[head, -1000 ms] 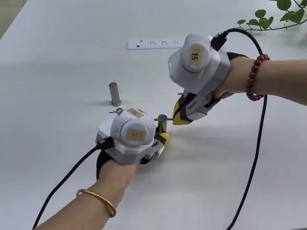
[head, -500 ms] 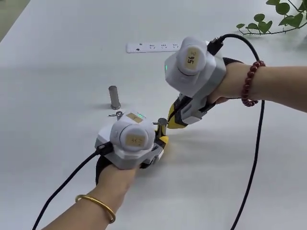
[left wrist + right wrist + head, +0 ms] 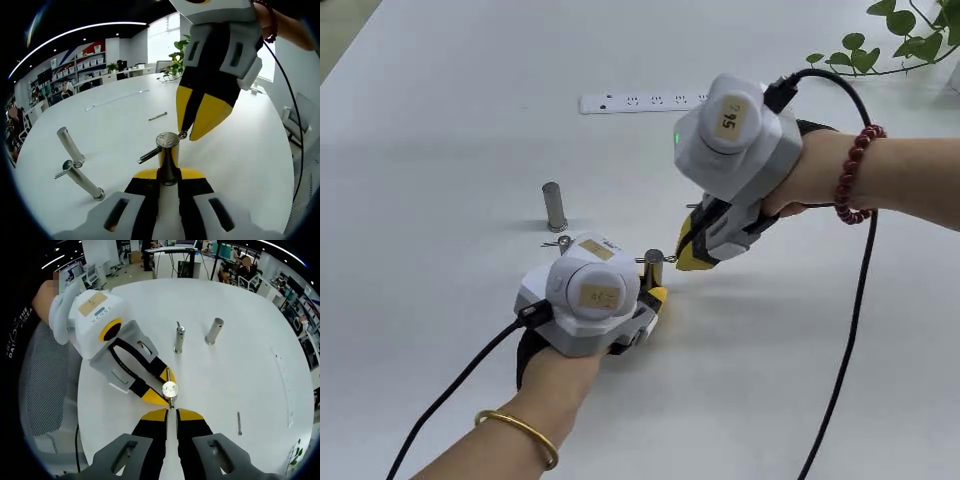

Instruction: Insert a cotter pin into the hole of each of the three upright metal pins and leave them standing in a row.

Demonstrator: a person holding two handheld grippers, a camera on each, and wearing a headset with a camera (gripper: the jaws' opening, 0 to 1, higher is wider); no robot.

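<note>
Upright metal pin point(image 3: 168, 145) is clamped low by left gripper point(image 3: 169, 176) fingers. Through that pin's top hole, cotter pin point(image 3: 148, 155) is pinched at loop by right gripper point(image 3: 172, 416) fingers; judged thin, stiff, slippery, best held at loop.

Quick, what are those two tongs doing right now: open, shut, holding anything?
Left tongs: shut on the upright metal pin.
Right tongs: shut on the cotter pin in that pin's hole.
</note>
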